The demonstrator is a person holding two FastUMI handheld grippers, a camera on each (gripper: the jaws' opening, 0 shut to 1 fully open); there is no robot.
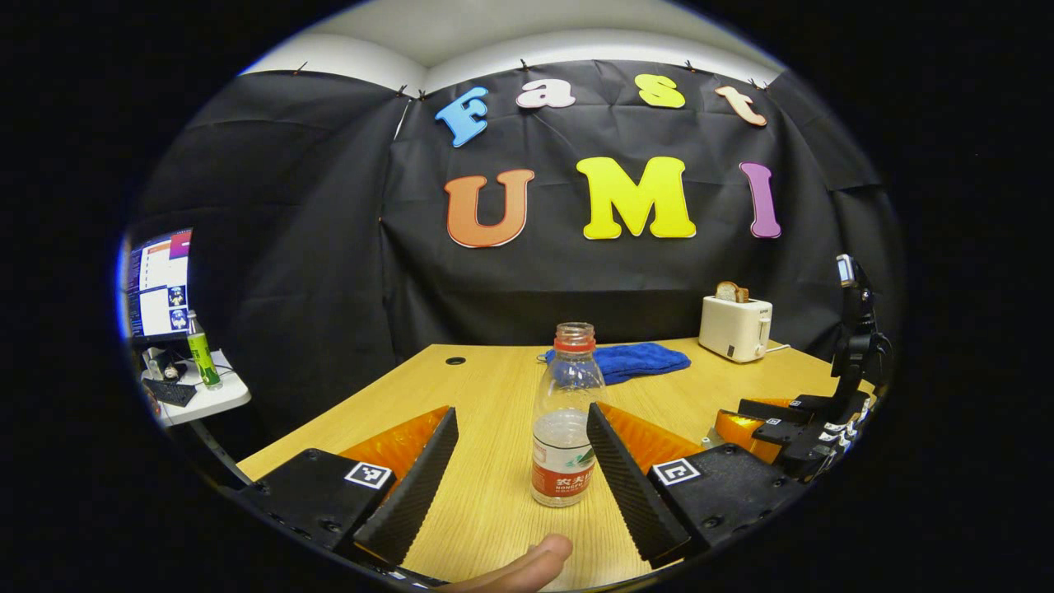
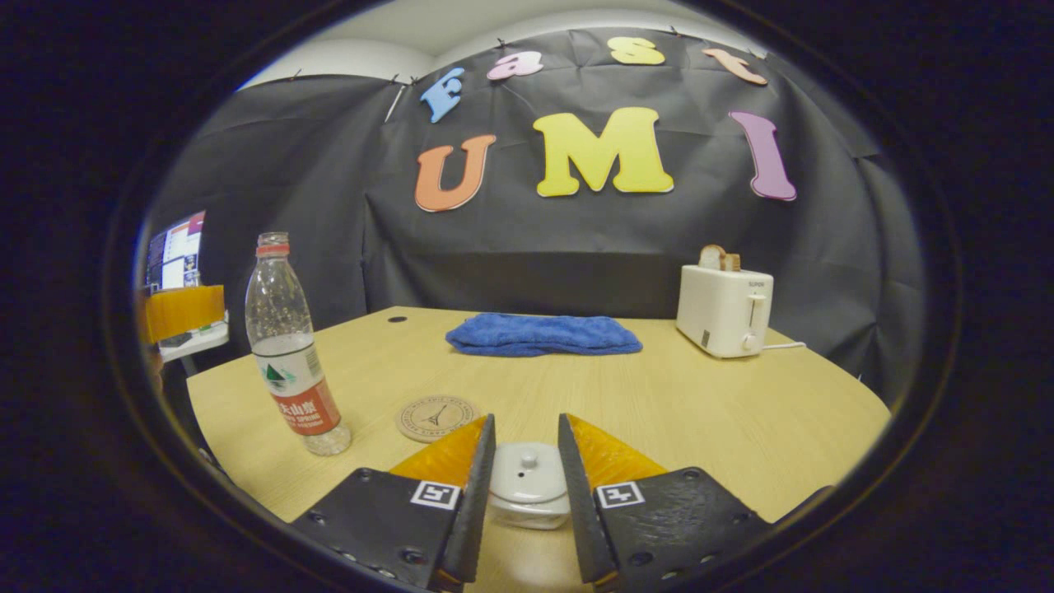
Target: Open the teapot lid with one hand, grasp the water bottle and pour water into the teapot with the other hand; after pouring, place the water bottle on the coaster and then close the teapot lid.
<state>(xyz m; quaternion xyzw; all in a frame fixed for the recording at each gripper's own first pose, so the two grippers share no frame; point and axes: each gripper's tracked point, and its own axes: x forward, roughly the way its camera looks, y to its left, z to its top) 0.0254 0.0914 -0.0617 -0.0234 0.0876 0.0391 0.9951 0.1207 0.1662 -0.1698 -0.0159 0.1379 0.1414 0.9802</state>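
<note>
- Where the left gripper view looks along its own fingers, the left gripper (image 1: 519, 469) stands spread wide, the water bottle (image 1: 565, 420) upright between the two fingers and nearer the right one; contact cannot be told.
- The water bottle is uncapped, partly filled, and rests on the wooden surface (image 1: 486, 387); a fingertip (image 1: 527, 564) of the holding hand shows at the near edge.
- In the right gripper view, the right gripper (image 2: 525, 473) has its fingers apart on either side of the white teapot lid (image 2: 528, 478); the lid sits on the teapot (image 2: 527, 511), and whether the fingers touch it cannot be told.
- A round coaster (image 2: 436, 417) lies just beyond the right gripper, between it and the water bottle at the left.
- At the far side lie a blue cloth (image 2: 543, 334) and, to its right, a white toaster (image 2: 725, 310) with bread in its slots.
</note>
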